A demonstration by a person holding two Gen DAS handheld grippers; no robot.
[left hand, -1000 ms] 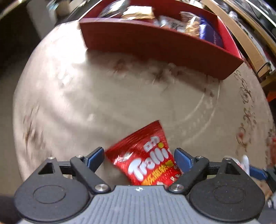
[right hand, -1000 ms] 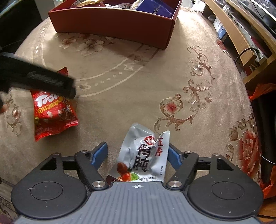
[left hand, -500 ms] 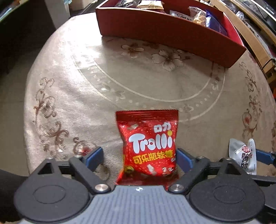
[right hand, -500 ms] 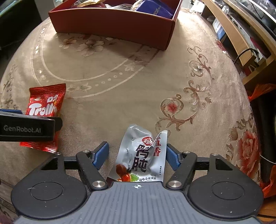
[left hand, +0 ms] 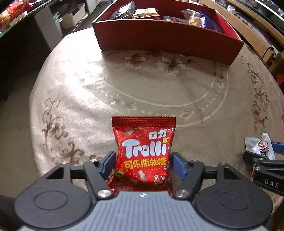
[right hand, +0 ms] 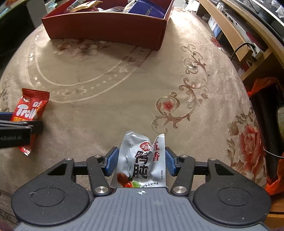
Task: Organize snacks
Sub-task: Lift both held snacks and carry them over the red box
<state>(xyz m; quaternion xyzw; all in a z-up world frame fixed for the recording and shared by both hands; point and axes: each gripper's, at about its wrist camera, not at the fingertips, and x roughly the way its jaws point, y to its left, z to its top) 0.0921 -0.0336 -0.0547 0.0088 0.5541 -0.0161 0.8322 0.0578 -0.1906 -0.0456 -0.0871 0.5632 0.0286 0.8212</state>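
On the left, the left gripper (left hand: 142,164) has its blue fingers (left hand: 108,162) pressed against both sides of a red Trolli gummy packet (left hand: 144,151), holding it by its lower half; the packet's top edge points toward the far side of the tabletop (left hand: 74,92), which is covered in a beige cloth with floral scrollwork and a pale oval line. From the right wrist view the same packet (right hand: 31,111) shows at the left edge, pinched in that gripper (right hand: 17,124), low over the cloth; whether its bottom corner touches the cloth I cannot tell.

Further right, the right gripper (right hand: 141,162) has its fingers (right hand: 111,162) closed on a crumpled silver snack pouch (right hand: 142,160) with black Chinese characters and a red seal, gripped around its middle. In the left wrist view this pouch (left hand: 261,147) peeks out at the far right.

At the back of the tabletop stands an open red box (right hand: 106,29), well apart from both grippers, already holding several snacks, among them a purple biscuit pack (right hand: 149,9) in its right end and a gold wrapper (left hand: 145,12) toward its left. Beyond the right edge of the tabletop runs a wooden shelf unit (right hand: 236,35).
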